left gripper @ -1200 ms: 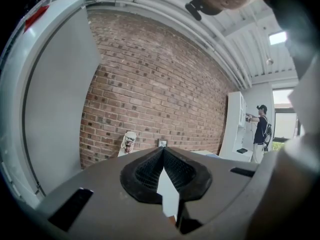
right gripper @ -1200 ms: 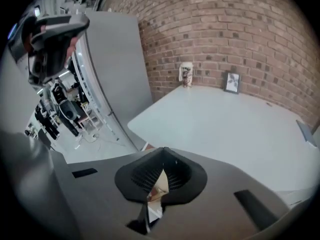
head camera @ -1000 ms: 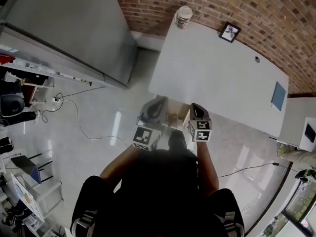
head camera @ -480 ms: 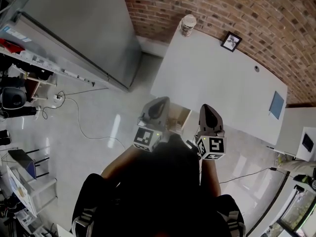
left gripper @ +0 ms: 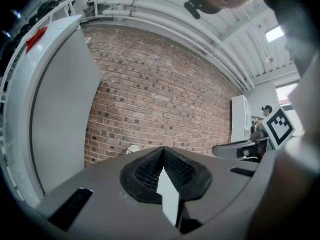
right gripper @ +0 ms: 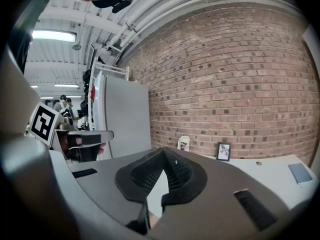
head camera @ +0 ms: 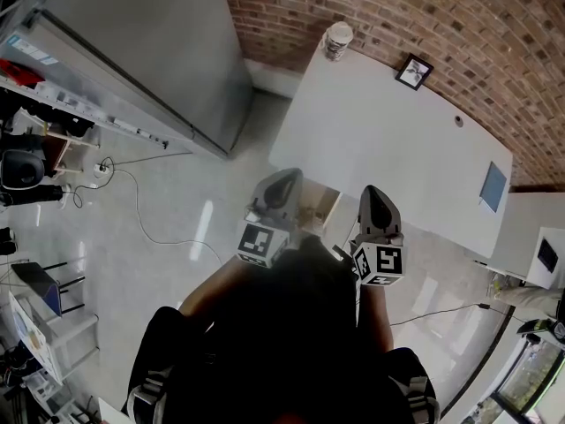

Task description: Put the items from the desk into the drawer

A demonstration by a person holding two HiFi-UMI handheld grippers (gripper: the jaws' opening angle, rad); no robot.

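Observation:
The white desk [head camera: 388,140] carries a patterned paper cup [head camera: 336,40] at its far corner, a small framed picture [head camera: 412,71] by the brick wall and a blue notebook [head camera: 492,186] at its right end. A drawer [head camera: 320,207] with a wood-coloured inside stands open under the desk's near edge; its contents are too small to tell. My left gripper [head camera: 284,182] hovers over the drawer's left side, shut and empty [left gripper: 163,151]. My right gripper [head camera: 374,194] is held to the right of the drawer, also shut with nothing in it [right gripper: 163,152]. The right gripper view shows the cup [right gripper: 184,142], picture [right gripper: 223,151] and notebook [right gripper: 300,173].
A tall grey cabinet [head camera: 150,51] stands left of the desk, against the brick wall [head camera: 459,16]. A cable [head camera: 150,228] trails across the shiny floor at the left. Shelving and clutter line the far left edge. A white unit [head camera: 547,250] stands at the right.
My right gripper has drawn back from the drawer and moved to the right. The left gripper has stayed over the drawer's left side.

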